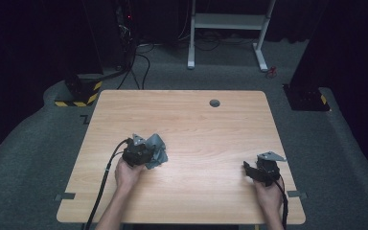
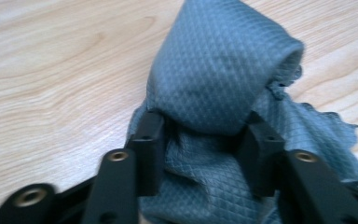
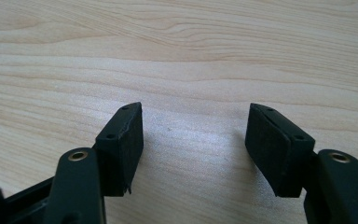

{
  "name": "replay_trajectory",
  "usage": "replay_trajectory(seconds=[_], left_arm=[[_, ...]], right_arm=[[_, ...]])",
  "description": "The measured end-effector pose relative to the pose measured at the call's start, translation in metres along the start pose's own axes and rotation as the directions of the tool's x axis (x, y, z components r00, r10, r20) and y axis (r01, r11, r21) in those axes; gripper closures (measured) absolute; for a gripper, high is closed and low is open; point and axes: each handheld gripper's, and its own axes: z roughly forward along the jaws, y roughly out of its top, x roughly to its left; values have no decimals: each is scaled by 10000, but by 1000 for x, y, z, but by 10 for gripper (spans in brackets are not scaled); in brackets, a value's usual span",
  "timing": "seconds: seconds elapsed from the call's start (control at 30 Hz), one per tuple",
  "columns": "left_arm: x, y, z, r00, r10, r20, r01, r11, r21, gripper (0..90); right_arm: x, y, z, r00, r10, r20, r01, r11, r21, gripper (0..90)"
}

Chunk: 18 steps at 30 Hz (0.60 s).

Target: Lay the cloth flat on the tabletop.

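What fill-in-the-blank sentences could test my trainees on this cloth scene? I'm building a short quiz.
1. The left gripper has its jaws around a bunched grey-blue ____.
2. The right gripper stands open above bare ____ tabletop.
3. In the high view, the cloth lies on the ____ half of the table.
4. The round grommet sits near the table's ____ edge.

Missing words: cloth; wooden; left; far

High view looks forward and down over the whole light wooden table [image 1: 196, 120]. Both gripper views sit low, close on its grain; the left's crumpled grey-blue quilted cloth [image 2: 223, 79] shows from above too.
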Motion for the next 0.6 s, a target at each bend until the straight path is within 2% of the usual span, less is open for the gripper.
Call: replay_trajectory(seconds=[0.3,0.47,0.6], left_arm=[[2,0,0,9995,-32,328,34,10000,-47,815],[2,0,0,9989,11,479,-6,9999,-106,853],[3,1,-1,9969,-140,769,153,9998,-158,856]], right_arm=[[0,0,0,10000,2,4,-2,10000,2,374],[0,0,0,10000,3,-11,-3,10000,22,374],[1,0,0,10000,7,-25,-7,10000,27,373]])
